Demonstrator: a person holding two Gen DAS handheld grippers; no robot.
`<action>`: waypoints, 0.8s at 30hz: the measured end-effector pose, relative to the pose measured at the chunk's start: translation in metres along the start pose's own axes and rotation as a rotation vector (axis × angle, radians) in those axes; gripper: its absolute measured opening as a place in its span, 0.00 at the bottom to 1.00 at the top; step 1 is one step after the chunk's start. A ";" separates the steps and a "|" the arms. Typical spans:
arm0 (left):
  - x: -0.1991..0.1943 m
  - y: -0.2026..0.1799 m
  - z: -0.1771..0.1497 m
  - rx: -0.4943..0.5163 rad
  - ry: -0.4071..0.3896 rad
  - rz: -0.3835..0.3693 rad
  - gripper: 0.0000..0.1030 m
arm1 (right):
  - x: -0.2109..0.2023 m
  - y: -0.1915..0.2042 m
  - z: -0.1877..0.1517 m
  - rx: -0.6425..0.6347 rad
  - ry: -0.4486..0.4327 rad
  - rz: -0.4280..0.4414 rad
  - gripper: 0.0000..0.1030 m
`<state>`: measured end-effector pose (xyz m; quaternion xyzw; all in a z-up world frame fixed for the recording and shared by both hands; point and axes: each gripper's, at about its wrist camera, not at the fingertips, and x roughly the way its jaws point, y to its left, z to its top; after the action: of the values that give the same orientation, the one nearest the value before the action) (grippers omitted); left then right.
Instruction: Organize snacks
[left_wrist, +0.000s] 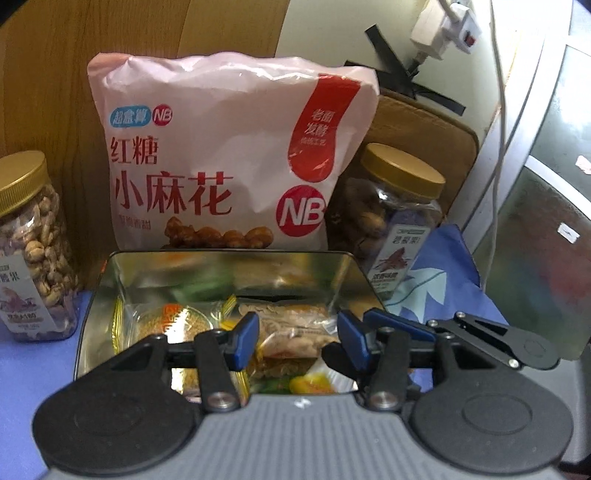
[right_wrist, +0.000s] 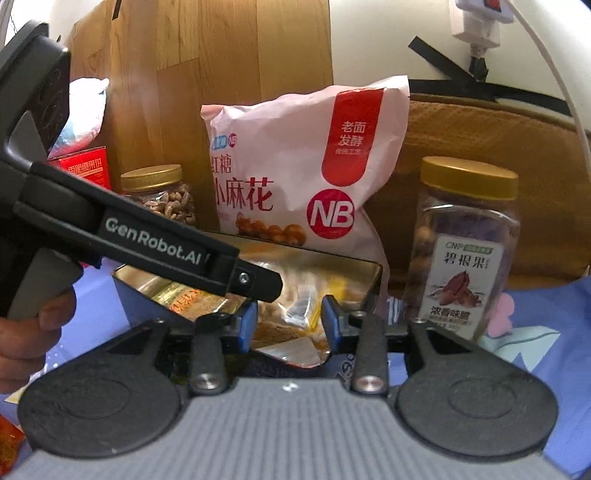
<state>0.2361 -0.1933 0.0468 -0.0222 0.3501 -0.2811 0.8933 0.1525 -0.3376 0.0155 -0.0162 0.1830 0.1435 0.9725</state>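
Left wrist view: both grippers, left gripper and right gripper, hover half-open and empty over the metal tin; crowded fingers risk colliding.

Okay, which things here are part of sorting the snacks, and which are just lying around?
Part of the job:
metal tin holding wrapped snacks
pink snack bag
cashew jar
pecan jar
red box

Just lying around:
power plug
white cable
tan cushion
black tape
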 end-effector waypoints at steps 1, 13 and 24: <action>-0.005 -0.001 -0.001 0.009 -0.014 0.005 0.51 | -0.004 0.000 -0.001 0.008 -0.009 -0.002 0.42; -0.092 0.038 -0.064 -0.067 -0.031 -0.066 0.51 | -0.053 0.002 -0.025 0.179 0.011 0.224 0.42; -0.100 0.084 -0.120 -0.282 0.032 -0.054 0.51 | 0.024 0.051 -0.042 0.223 0.241 0.256 0.71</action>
<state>0.1404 -0.0521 -0.0025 -0.1526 0.3998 -0.2532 0.8676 0.1444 -0.2860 -0.0308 0.0981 0.3134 0.2419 0.9130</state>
